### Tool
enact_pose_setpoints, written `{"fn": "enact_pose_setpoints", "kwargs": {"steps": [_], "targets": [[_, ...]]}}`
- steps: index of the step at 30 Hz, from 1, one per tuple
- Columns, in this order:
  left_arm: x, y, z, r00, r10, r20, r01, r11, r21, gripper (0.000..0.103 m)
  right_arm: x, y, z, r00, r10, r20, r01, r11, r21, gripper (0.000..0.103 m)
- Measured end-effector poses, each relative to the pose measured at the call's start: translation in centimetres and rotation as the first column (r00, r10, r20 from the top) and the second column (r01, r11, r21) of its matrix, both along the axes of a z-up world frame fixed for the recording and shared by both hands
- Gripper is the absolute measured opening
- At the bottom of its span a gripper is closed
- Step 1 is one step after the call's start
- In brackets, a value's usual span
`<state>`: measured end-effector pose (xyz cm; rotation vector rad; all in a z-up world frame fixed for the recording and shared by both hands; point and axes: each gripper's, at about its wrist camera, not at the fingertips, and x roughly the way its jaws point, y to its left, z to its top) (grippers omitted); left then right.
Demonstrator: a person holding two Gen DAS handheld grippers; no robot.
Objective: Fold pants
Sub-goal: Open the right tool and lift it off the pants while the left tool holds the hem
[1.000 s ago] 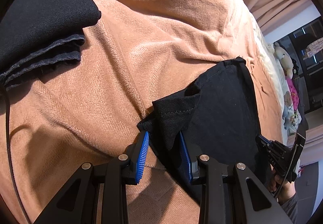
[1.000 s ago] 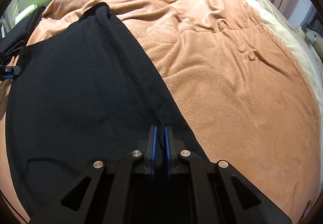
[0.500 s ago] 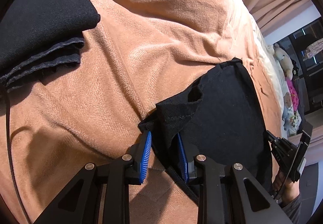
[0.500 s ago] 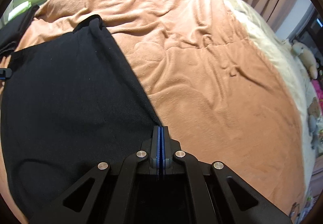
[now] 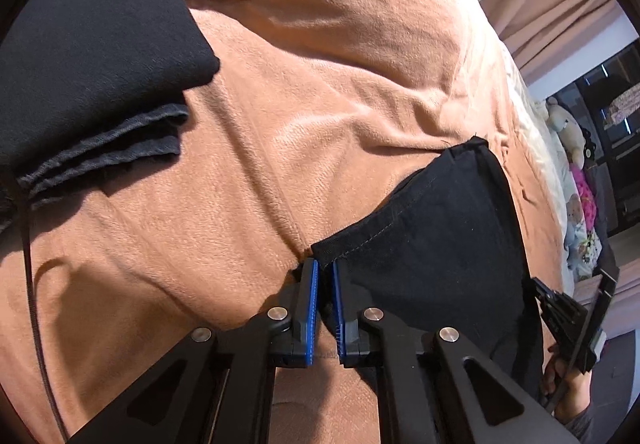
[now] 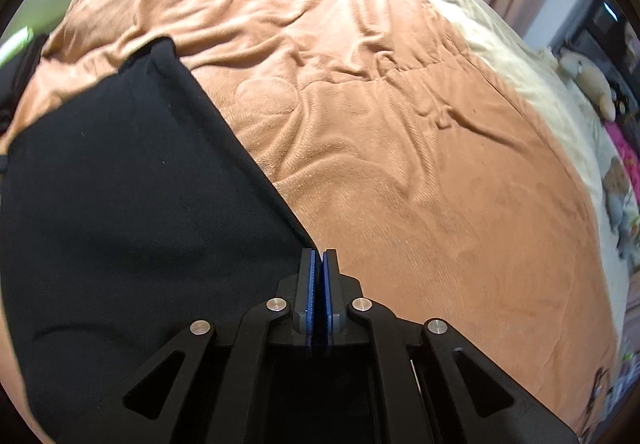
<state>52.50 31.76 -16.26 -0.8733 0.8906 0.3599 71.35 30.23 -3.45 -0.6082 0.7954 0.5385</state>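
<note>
Pants (image 5: pixel 432 244) lie flat on the blanket (image 5: pixel 320 103). We see the left gripper (image 5: pixel 324 272), jaws having just been closing, pinching their near-left corner; the right gripper (image 6: pixel 319 260) is clamped on the opposite corner, cloth spreading leftward from it. Folded clothes (image 5: pixel 92 55) sit apart.

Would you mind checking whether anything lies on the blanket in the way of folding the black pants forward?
Nothing visible does. The blanket ahead of the pants is bare. The folded dark clothes lie well off to the left, apart from the pants. Both claws already pinch the near corners.
</note>
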Motion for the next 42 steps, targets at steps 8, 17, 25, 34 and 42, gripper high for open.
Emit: {"fn": "enact_pose_setpoints", "kwargs": {"steps": [8, 17, 25, 34, 42], "targets": [[-1.4, -0.7, 0.7, 1.0, -0.025, 0.004, 0.025, 0.999, -0.048, 0.022, -4.5, -6.0, 4.4, 0.999, -0.05, 0.016, 0.047, 0.987, 0.151, 0.058], [-1.1, -2.4, -0.3, 0.999, -0.051, 0.0, 0.051, 0.99, -0.128, 0.058, -11.5, -13.8, 6.8, 0.992, -0.129, 0.006, 0.125, 0.969, 0.213, 0.058], [-0.3, -2.3, -1.3, 0.999, -0.035, 0.021, 0.038, 0.982, -0.183, 0.074, -18.0, -22.4, 8.1, 0.976, -0.216, -0.039, 0.218, 0.93, 0.295, 0.058], [0.6, -1.3, -1.6, 0.999, 0.019, 0.041, -0.01, 0.977, -0.211, 0.063, -26.9, -35.4, 8.6, 0.887, -0.449, -0.109, 0.447, 0.771, 0.453, 0.058], [-0.1, -2.8, -1.8, 0.999, -0.001, 0.053, 0.015, 0.968, -0.252, 0.058, -35.7, -44.4, 6.8, 0.747, -0.631, -0.21, 0.625, 0.558, 0.546, 0.058]]}}
